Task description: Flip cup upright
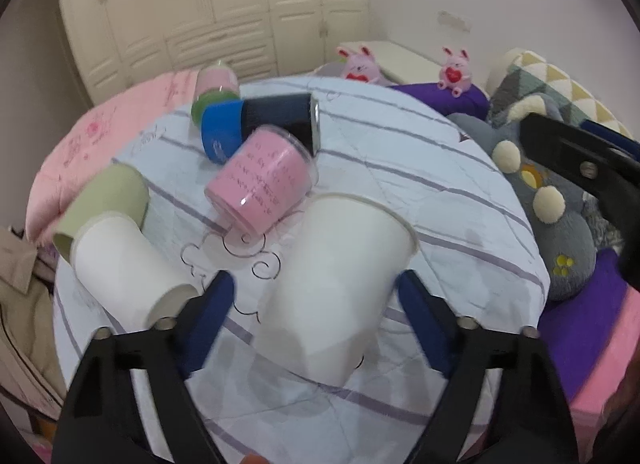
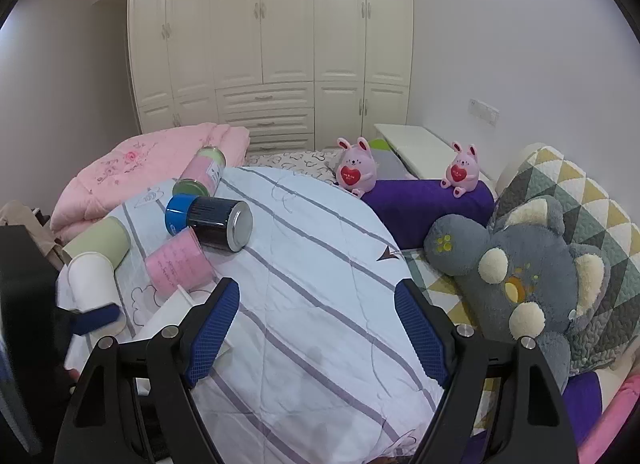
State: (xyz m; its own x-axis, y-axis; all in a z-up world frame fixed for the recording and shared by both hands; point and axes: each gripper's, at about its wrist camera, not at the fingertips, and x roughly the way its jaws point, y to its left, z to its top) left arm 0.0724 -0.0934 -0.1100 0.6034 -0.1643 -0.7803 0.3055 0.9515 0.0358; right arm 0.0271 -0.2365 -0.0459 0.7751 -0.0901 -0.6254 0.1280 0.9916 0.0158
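A white paper cup [image 1: 336, 284] stands tilted on the striped quilt [image 1: 420, 167], rim up and away, base near me. My left gripper [image 1: 316, 304] is open, its blue fingers on either side of the cup's lower body with gaps. The cup's edge shows in the right wrist view [image 2: 168, 316] behind my right gripper's left finger. My right gripper [image 2: 316, 316] is open and empty over bare quilt [image 2: 320, 264]. A second white cup [image 1: 128, 272] lies on its side at left, nested with a green cup [image 1: 108, 203].
A pink cup [image 1: 264, 179], a dark can with blue cap [image 1: 260, 123] and a pink-green bottle [image 1: 214, 91] lie on the quilt beyond. A grey plush [image 2: 516, 276], purple bolster [image 2: 428, 199] and two pink bunnies [image 2: 356, 167] are at right. A wardrobe [image 2: 272, 43] stands behind.
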